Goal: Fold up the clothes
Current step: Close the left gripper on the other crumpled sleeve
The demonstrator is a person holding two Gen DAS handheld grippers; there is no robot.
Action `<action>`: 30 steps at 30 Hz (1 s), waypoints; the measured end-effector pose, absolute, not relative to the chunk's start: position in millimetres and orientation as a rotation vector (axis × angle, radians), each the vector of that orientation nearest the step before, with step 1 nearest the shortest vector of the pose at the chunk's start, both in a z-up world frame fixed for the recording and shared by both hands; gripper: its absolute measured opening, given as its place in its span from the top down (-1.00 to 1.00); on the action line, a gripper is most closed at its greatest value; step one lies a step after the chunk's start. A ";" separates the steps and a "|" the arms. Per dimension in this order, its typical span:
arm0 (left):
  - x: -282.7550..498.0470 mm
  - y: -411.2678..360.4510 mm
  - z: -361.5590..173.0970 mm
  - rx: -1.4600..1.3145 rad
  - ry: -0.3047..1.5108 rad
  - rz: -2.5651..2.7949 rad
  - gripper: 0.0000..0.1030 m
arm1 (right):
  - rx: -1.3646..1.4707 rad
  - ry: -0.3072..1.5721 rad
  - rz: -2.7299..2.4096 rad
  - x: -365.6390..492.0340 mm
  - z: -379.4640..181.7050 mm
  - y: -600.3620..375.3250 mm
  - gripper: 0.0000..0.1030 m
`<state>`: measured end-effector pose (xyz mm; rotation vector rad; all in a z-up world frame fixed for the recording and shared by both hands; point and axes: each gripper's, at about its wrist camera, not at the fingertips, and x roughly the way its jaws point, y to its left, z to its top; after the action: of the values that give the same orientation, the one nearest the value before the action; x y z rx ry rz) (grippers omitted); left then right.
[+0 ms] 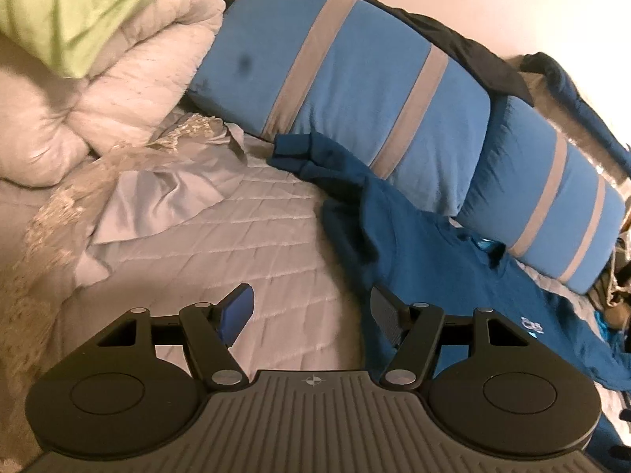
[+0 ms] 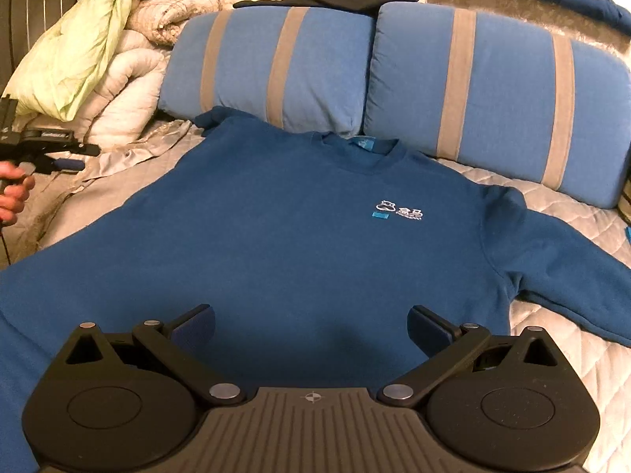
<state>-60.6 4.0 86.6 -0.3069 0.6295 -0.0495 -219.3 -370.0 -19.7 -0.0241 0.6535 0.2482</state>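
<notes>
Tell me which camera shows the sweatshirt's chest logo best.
The right wrist view: the chest logo faces the camera, centred on the blue sweatshirt lying spread flat on the bed. The left wrist view sees the sweatshirt from its side, with the logo small, skewed and blurred near the right edge.

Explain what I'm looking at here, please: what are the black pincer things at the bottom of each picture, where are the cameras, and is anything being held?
No robot is involved: a person carries a handheld two-finger gripper in each hand, and a fisheye camera on each looks forward along its fingers. One picture is from the left gripper, the other from the right gripper. Both stand open and hold nothing. On the quilted bed cover a blue sweatshirt lies spread flat, front up, collar toward two blue striped pillows. The right gripper hovers over its lower part. The left one is at the sweatshirt's side, near a sleeve. In the right view the person's hand shows at the left edge, holding the other gripper. Bundled bedding is piled beside the pillows.
</notes>
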 end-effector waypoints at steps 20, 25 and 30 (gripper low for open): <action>76.7 -15.8 44.5 -0.184 0.669 -0.048 -0.23 | 0.056 0.688 0.284 -208.2 -31.0 -379.2 -1.00; 103.6 -23.2 23.2 -0.227 0.722 -0.057 -0.06 | 0.099 0.705 0.310 -204.6 -33.0 -383.1 -1.00; 117.0 -32.5 13.1 -0.286 0.775 -0.098 0.82 | 0.120 0.714 0.314 -203.4 -35.3 -383.7 -1.00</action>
<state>117.0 -32.5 13.1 -0.2862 0.7747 -0.0980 -203.4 -383.7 -35.3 0.1204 0.7141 0.3136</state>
